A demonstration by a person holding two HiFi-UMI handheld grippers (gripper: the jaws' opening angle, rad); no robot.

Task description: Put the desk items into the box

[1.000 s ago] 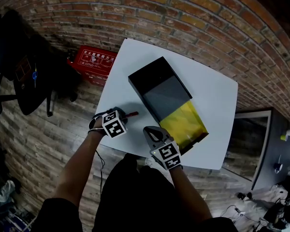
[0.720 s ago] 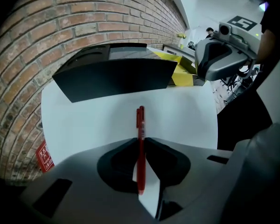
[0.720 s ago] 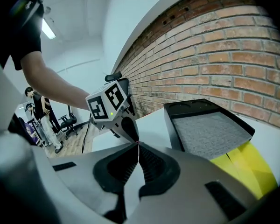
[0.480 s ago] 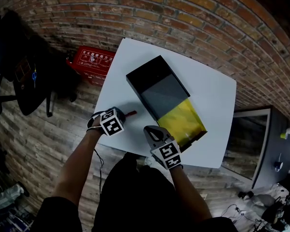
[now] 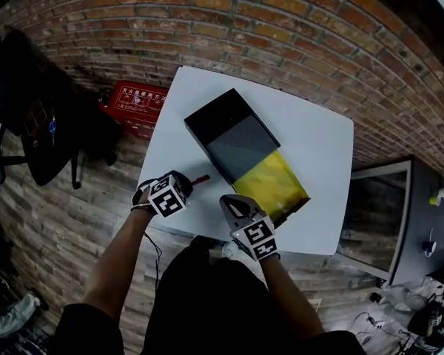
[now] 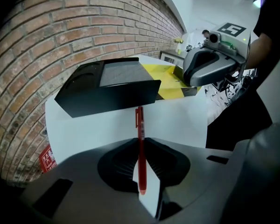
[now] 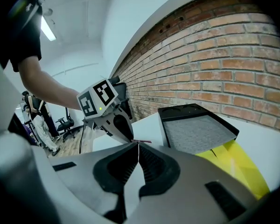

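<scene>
A red pen (image 6: 140,139) lies lengthwise between the pads of my left gripper (image 6: 140,146), which is shut on it. Its clip end points toward the box. In the head view the left gripper (image 5: 180,186) and the pen (image 5: 200,177) are over the near left part of the white table (image 5: 311,139). The open black box (image 5: 220,124) has a grey lining and lies across the table, with a yellow sheet (image 5: 270,183) at its near end. My right gripper (image 5: 235,204) hovers at the table's near edge beside the yellow sheet, shut and holding nothing (image 7: 138,146).
A brick wall runs behind the table. On the wood floor at the left lie a red case (image 5: 137,98) and a black chair (image 5: 29,124). A grey cabinet (image 5: 399,213) stands at the right. People stand far off in the room (image 7: 37,120).
The left gripper has drawn slightly left and nearer while staying at the red pen. The head view has shifted a little. The right gripper has hardly moved.
</scene>
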